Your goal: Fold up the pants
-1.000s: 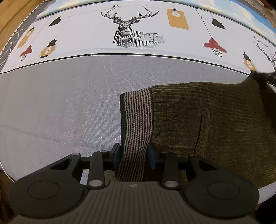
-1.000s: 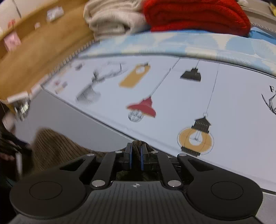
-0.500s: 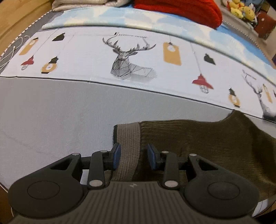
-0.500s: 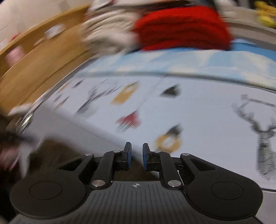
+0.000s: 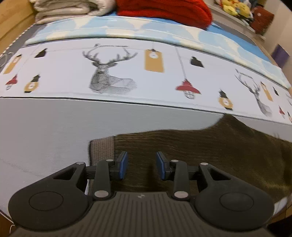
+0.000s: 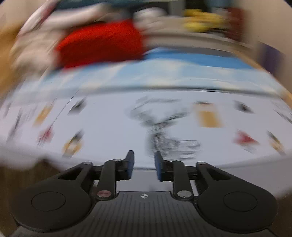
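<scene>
The dark olive ribbed pants point(image 5: 209, 145) lie folded on the grey sheet point(image 5: 45, 131) in the left wrist view, with the striped waistband point(image 5: 101, 151) at their left end. My left gripper point(image 5: 141, 164) is open and empty, raised just above the pants near the waistband. My right gripper point(image 6: 144, 165) is open and empty over the printed bedding; its view is badly blurred. A brown patch at the lower left of that view point(image 6: 36, 173) may be the pants.
A white cover with deer and lamp prints point(image 5: 127, 73) lies beyond the grey sheet. A red knit blanket point(image 5: 164, 9) and a folded cream blanket point(image 5: 69, 9) are stacked at the far side. Plush toys point(image 5: 235, 7) sit at the far right.
Both grippers have opened and let go of the pants. The left one lifted and shifted right off the waistband. The right one swung away fast toward the right.
</scene>
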Demonstrator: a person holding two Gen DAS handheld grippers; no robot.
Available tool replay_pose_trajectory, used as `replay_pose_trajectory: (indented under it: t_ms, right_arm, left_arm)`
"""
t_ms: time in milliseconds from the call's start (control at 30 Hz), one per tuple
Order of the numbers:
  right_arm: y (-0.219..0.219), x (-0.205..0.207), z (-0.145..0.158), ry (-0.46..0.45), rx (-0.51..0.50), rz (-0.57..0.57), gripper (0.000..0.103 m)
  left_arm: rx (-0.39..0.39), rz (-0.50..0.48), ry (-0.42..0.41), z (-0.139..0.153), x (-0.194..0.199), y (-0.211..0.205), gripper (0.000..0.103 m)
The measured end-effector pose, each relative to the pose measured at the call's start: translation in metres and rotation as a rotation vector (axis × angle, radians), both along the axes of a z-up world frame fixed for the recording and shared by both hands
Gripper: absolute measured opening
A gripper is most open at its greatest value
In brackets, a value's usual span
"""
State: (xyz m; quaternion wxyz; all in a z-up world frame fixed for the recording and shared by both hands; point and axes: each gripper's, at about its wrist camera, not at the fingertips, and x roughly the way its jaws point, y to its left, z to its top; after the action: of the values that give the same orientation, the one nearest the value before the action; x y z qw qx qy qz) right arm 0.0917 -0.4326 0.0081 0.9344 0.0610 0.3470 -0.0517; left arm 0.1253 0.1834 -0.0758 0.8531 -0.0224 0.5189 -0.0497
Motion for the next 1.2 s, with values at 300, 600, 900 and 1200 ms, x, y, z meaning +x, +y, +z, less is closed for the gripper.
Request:
replay_pose_trajectory:
  t_ms: [300,600,900,1200]
  right_arm:
    - [-0.158,-0.155,0.009,-0.081,0.109,-0.456,0.047]
    - [-0.265,-0.28,-0.061,-0.022,0.441,-0.88,0.049]
    - [-0.275,-0.266,-0.107,0.071,0.635,-0.949,0.049]
    - [-0.275,-0.257,-0.113,0.117,0.578,-0.938,0.05]
  left_arm:
    - [0.304,-0.116,0.197,-0.054,-0.014,0.001,0.011]
    - [0.258,-0.09,0.047,-0.009,-0.029,-0.022,0.033]
    - [0.173,-0.059,-0.061,0.027,-0.037,-0.062,0.033]
    - [0.23,-0.143,-0.05,0.015,-0.033,-0.088,0.034]
